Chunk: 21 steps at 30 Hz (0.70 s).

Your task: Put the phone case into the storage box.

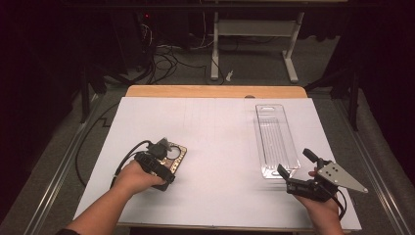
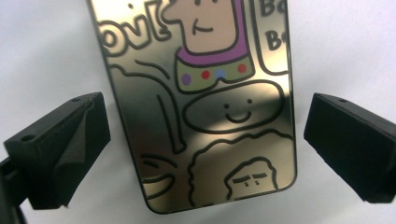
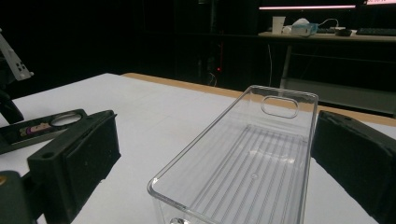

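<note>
Forearms come in over the near edge of the desk (image 1: 215,127); the left gripper (image 1: 161,159) hangs over a phone case (image 2: 201,107) printed with cartoons, lying flat toward the near left corner, its jaws spread wide to either side and touching nothing. Toward the right edge lies a clear plastic tray (image 1: 275,139), long side running away from the person; the right gripper (image 1: 297,170) waits at its near end, jaws wide and empty. To take the case well, lower the left jaws squarely over its long sides and close evenly, since the glossy face looks slippery; whether the case is rigid is hard to judge.
</note>
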Tool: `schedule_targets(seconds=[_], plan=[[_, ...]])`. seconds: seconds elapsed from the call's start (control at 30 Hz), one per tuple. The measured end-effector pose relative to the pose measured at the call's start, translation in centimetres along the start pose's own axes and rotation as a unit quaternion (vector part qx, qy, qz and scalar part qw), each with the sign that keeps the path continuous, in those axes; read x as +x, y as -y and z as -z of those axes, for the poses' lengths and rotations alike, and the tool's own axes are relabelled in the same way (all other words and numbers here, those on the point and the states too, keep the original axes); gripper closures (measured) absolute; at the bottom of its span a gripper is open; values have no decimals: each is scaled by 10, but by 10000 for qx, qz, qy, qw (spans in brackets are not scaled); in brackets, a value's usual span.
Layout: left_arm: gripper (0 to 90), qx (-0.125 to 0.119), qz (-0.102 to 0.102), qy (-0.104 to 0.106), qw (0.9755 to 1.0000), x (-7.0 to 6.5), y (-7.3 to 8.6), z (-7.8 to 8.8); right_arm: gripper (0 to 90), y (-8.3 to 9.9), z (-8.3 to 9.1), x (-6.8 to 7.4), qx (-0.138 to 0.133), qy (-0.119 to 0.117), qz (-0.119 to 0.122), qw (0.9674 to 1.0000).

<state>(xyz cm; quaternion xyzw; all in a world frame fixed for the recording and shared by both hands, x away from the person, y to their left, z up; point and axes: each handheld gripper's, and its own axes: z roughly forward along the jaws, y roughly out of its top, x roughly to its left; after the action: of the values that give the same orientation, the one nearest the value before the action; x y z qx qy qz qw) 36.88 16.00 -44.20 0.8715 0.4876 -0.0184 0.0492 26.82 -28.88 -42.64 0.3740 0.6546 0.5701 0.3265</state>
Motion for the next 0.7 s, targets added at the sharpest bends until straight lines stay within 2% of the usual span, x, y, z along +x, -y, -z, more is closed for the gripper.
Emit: schedule_targets(seconds=[0.27,0.47,0.53,0.7], plan=[[15,179,52,-52,9998,1,-7,-6,17,0,0,0,3,5,11,10000],[46,194,126,-81,9997,1,-13,-4,17,0,0,0,4,8,5,10000],[64,215,133,-18,9997,2,-14,-4,17,0,0,0,1,9,4,10000],[84,219,150,-80,9996,0,-15,-6,17,0,1,0,0,16,-1,10000]])
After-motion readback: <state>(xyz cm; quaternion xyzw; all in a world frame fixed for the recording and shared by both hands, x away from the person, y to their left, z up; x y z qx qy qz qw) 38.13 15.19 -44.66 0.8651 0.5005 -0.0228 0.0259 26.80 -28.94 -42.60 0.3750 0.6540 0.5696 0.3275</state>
